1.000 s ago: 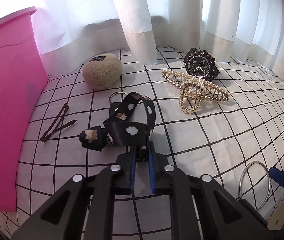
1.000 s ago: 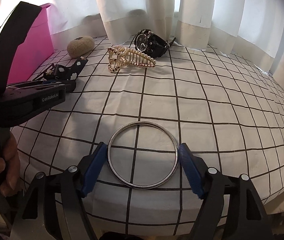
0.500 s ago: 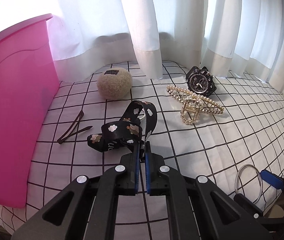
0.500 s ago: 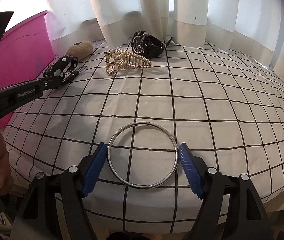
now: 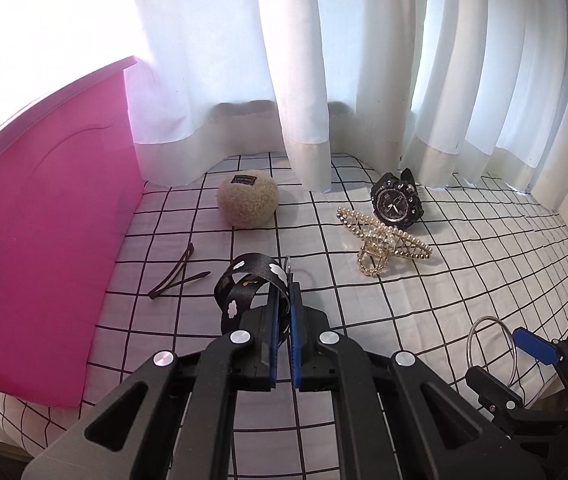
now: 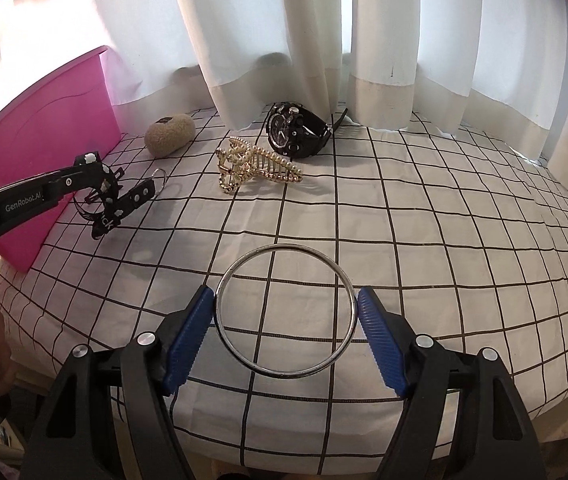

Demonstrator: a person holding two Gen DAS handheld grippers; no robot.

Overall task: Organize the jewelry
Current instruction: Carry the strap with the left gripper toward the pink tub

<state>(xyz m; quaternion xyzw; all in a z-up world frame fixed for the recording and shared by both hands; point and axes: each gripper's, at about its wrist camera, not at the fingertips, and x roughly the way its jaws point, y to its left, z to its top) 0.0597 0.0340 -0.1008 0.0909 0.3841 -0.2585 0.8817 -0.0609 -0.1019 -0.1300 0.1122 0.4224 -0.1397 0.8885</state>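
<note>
My left gripper (image 5: 282,300) is shut on a black strap keychain with white clouds (image 5: 244,284) and holds it above the checked cloth; from the right wrist view the strap (image 6: 118,200) hangs in the air beside the pink box (image 6: 40,140). My right gripper (image 6: 285,312) is shut on a silver bangle (image 6: 285,312), held by its sides over the cloth's front edge; the bangle also shows in the left wrist view (image 5: 491,348). A gold pearl hair claw (image 5: 381,240) and a black watch (image 5: 395,202) lie further back.
A pink box (image 5: 44,248) stands at the left. A beige fuzzy pouch (image 5: 248,204) and a dark hair clip (image 5: 178,276) lie near it. White curtains (image 5: 303,80) hang behind. The checked cloth (image 6: 443,240) drops off at the front edge.
My left gripper has lifted the strap keychain off the cloth and risen with it. My right gripper holds the bangle as before.
</note>
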